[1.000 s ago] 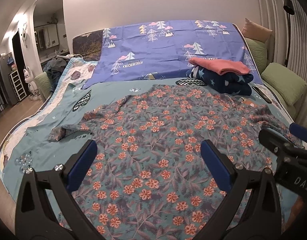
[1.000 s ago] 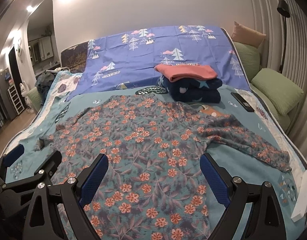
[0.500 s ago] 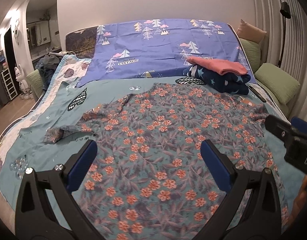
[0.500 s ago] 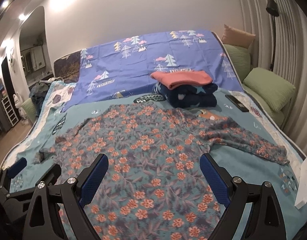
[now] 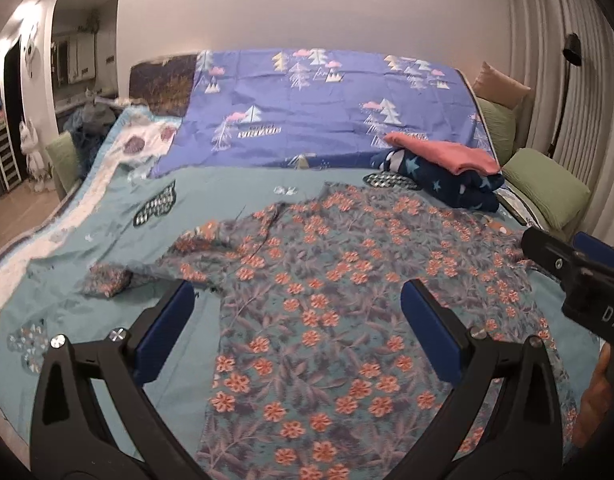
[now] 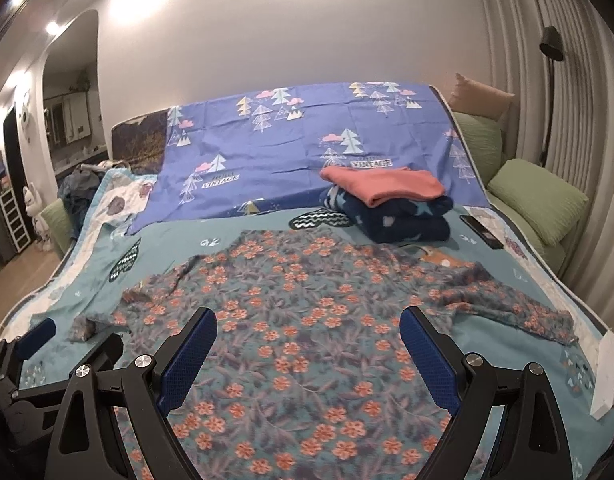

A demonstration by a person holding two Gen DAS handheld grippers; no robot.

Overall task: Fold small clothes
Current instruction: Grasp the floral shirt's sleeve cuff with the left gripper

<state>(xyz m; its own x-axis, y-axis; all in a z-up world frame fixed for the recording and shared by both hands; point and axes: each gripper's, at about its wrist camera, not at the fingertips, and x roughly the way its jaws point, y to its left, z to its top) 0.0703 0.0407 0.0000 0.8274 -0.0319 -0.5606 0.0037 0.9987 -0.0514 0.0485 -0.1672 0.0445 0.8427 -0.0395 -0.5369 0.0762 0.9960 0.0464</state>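
Note:
A teal long-sleeved shirt with orange flowers (image 5: pixel 339 292) lies spread flat on the bed, sleeves out to both sides; it also shows in the right wrist view (image 6: pixel 307 320). My left gripper (image 5: pixel 295 304) is open and empty, hovering above the shirt's near left part. My right gripper (image 6: pixel 307 334) is open and empty above the shirt's near hem. The right gripper shows at the right edge of the left wrist view (image 5: pixel 575 268), and the left gripper shows at the lower left of the right wrist view (image 6: pixel 39 344).
A stack of folded clothes, pink on navy with stars (image 6: pixel 387 204), sits behind the shirt. A purple tree-print sheet (image 6: pixel 307 148) covers the headboard. Green pillows (image 6: pixel 539 200) lie at right. A dark remote (image 6: pixel 481 230) and white paper (image 6: pixel 605 376) lie near the right edge.
Both grippers have pulled back and risen a little, so more of the bed and shirt shows. The shirt has not moved. Both stay open.

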